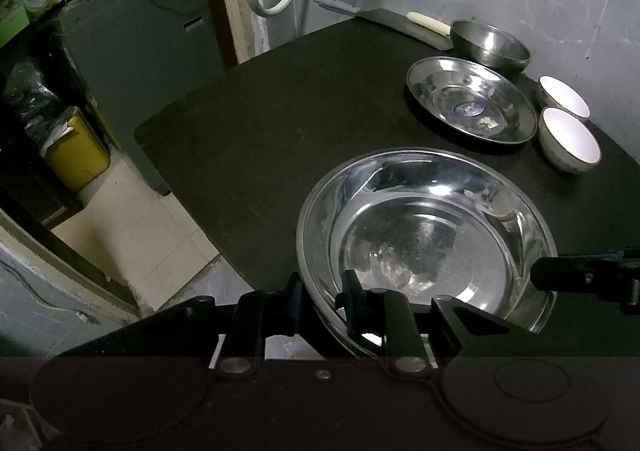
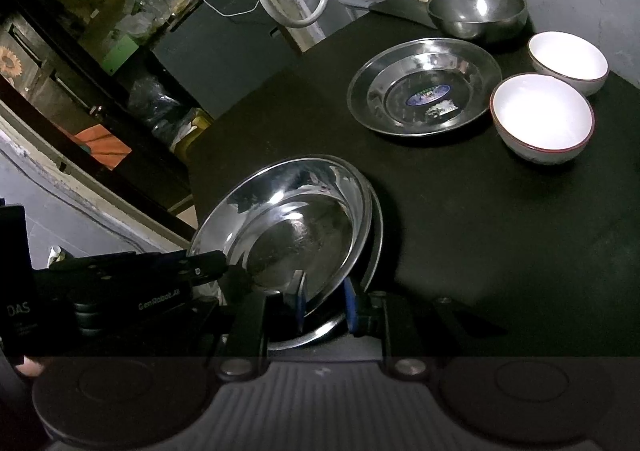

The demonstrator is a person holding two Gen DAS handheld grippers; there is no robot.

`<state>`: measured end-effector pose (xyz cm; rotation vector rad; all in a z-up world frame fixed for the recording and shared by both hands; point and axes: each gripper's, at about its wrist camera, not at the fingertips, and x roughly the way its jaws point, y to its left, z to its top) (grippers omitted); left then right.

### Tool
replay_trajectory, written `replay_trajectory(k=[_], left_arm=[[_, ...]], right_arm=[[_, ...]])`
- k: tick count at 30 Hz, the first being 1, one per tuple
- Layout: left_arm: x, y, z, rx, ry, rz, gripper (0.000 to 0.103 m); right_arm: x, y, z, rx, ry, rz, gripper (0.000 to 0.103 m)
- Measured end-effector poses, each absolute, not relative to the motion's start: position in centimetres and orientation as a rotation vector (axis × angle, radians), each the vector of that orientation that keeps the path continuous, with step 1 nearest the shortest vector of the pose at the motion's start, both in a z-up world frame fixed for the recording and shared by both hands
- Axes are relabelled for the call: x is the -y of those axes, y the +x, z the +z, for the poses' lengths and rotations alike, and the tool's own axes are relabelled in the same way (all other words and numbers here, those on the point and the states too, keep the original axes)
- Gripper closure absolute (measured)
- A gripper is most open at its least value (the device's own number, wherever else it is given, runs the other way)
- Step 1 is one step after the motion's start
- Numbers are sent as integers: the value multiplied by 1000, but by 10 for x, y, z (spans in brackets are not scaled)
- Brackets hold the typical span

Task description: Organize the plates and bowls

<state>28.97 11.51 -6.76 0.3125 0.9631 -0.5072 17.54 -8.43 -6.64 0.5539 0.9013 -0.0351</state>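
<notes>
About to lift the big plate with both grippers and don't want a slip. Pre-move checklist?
1. left gripper astride the rim of the large steel plate: ok.
2. right gripper astride the same plate's rim: ok.
3. Pads pressing on the rim, either gripper: cannot tell.
4. Plate on its own: not ok, a second plate shows its rim beneath it.
5. black tabletop bare toward the small steel plate: ok.
6. white bowls apart from the large steel plate: ok.

steel plates (image 2: 296, 235) x3 | steel bowl (image 2: 476, 13) x1 | white bowls (image 2: 542, 117) x2 | cleaver (image 1: 404, 27) x1
</notes>
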Motion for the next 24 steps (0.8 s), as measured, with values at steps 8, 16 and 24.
replay_trajectory(k=[8, 16, 24], left_arm=[[-116, 291, -70, -983, 305, -501, 80], [-115, 292, -70, -991, 287, -495, 79], [-113, 297, -63, -966, 270, -485, 57]], right_arm=[[83, 178, -67, -915, 550, -21, 76], [80, 179, -68, -942, 536, -7, 67], [82, 178, -63, -919, 518, -8, 57]])
